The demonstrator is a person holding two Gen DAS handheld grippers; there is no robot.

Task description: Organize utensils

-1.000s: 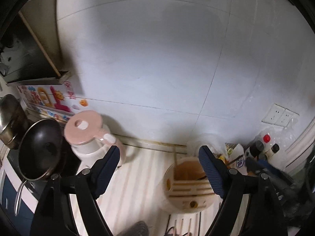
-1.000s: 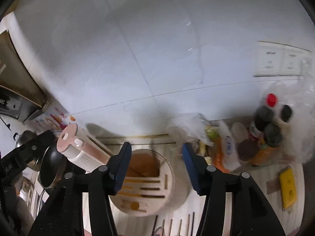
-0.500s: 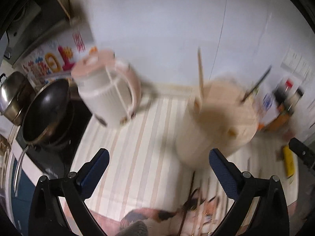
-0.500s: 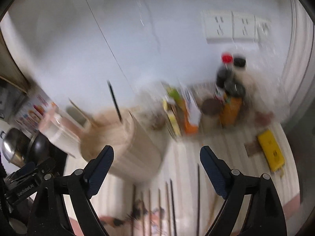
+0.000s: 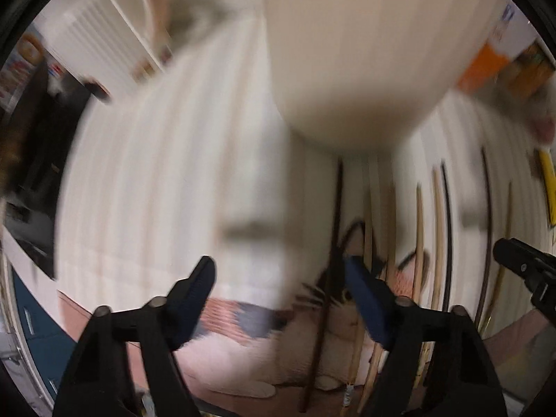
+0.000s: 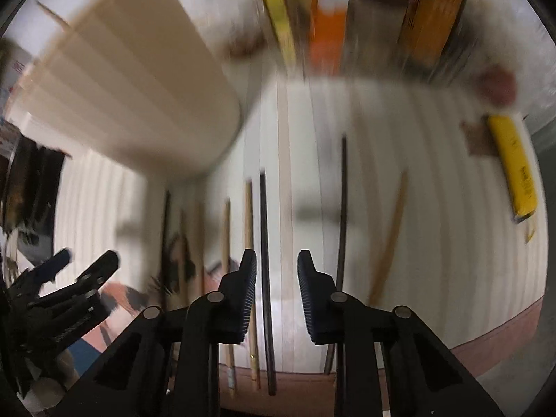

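Note:
Both views are motion-blurred. Several chopsticks lie side by side on the striped counter, dark and light ones [image 6: 264, 260] [image 5: 420, 243]. A beige utensil holder [image 6: 139, 80] stands behind them; it also shows in the left wrist view [image 5: 351, 52]. My right gripper [image 6: 277, 278] is open and empty, low over the counter, with a dark chopstick running between its fingers. My left gripper [image 5: 281, 278] is open and empty, its right finger [image 5: 365, 288] over the leftmost chopsticks. The left gripper also shows in the right wrist view [image 6: 66, 278].
A white-and-pink kettle [image 5: 114, 27] stands at the back left, a dark stove [image 5: 31, 160] to its left. Bottles and packets [image 6: 326, 17] line the back wall. A yellow object [image 6: 510, 163] lies at the right. A patterned cloth [image 5: 243, 319] lies near the counter's front edge.
Both grippers have dropped and tilted down toward the counter. The right gripper's fingers have narrowed around a dark chopstick. The holder and wall have slid up out of the middle of view.

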